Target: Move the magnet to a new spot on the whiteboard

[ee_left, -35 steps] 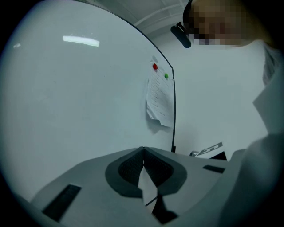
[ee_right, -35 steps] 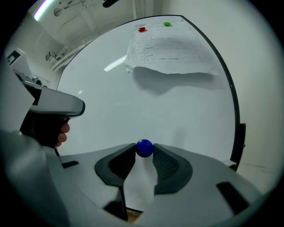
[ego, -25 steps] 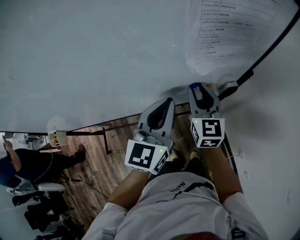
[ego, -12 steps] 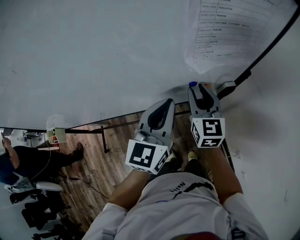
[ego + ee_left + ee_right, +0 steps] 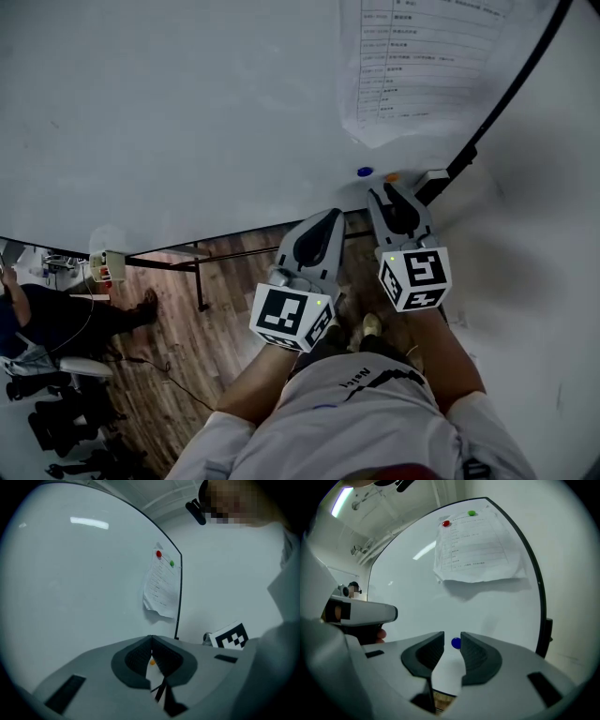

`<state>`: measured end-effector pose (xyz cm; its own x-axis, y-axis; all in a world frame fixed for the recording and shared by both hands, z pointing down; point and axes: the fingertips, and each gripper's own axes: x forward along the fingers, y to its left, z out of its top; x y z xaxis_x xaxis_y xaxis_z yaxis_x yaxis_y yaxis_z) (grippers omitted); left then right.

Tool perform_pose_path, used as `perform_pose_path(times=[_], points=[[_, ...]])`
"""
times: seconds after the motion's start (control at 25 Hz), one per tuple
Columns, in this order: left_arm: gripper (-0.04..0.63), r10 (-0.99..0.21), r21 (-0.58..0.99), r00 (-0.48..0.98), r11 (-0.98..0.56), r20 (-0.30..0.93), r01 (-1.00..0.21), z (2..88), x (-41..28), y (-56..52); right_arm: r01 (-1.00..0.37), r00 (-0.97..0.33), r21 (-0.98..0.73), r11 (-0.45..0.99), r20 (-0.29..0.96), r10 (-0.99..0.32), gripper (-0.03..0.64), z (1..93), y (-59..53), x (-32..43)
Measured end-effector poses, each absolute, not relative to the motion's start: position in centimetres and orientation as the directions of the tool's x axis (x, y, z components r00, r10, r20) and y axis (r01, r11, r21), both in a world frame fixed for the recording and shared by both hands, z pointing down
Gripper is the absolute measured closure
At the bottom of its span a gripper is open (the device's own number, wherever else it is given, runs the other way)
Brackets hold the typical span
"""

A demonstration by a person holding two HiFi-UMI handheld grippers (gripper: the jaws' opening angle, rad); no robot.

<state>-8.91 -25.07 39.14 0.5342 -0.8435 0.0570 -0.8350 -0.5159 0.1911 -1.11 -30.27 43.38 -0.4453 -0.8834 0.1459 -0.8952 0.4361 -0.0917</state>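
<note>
The small round blue magnet (image 5: 365, 172) sticks low on the glossy white whiteboard (image 5: 187, 112), just ahead of the right gripper (image 5: 385, 188). Its jaws have just been closing slightly yet stand wide, gripping nothing. The left gripper (image 5: 332, 214) has its jaws meeting at the tips, empty.

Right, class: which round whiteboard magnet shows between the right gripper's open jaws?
The small round blue magnet, low on the whiteboard; the red magnet and green magnet pin the paper sheet higher up.
</note>
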Motion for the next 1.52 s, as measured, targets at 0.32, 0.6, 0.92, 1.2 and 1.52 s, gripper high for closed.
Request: perform_pose_path(times=[0.32, 0.6, 0.92, 1.2, 1.52], points=[[0.584, -0.863, 0.196, 0.503, -0.486, 0.043, -0.852, 37.7, -7.1, -23.0, -0.846, -0.531, -0.114, 0.520, 0.108, -0.841, 0.565, 40.2, -27.2, -0.3], [0.584, -0.874, 0.182, 0.485, -0.474, 0.016, -0.861, 35.8, -5.6, -21.7, -0.805, -0.591, -0.120, 0.581, 0.065, -0.804, 0.592, 37.3, -25.0, 0.1], [0.584, -0.879, 0.167, 0.476, -0.470, -0.007, -0.866, 33.8, -4.3, -20.5, -0.766, -0.638, -0.127, 0.630, 0.027, -0.770, 0.603, 34.8, -23.1, 0.2], [0.584, -0.884, 0.157, 0.468, -0.465, -0.023, -0.871, 32.7, -3.9, -20.0, -0.751, -0.655, -0.117, 0.650, 0.001, -0.756, 0.603, 33.4, -22.2, 0.2], [0.584, -0.887, 0.152, 0.460, -0.459, -0.031, -0.875, 32.3, -3.7, -20.1, -0.746, -0.660, -0.115, 0.656, -0.003, -0.752, 0.603, 33.2, -22.2, 0.3]])
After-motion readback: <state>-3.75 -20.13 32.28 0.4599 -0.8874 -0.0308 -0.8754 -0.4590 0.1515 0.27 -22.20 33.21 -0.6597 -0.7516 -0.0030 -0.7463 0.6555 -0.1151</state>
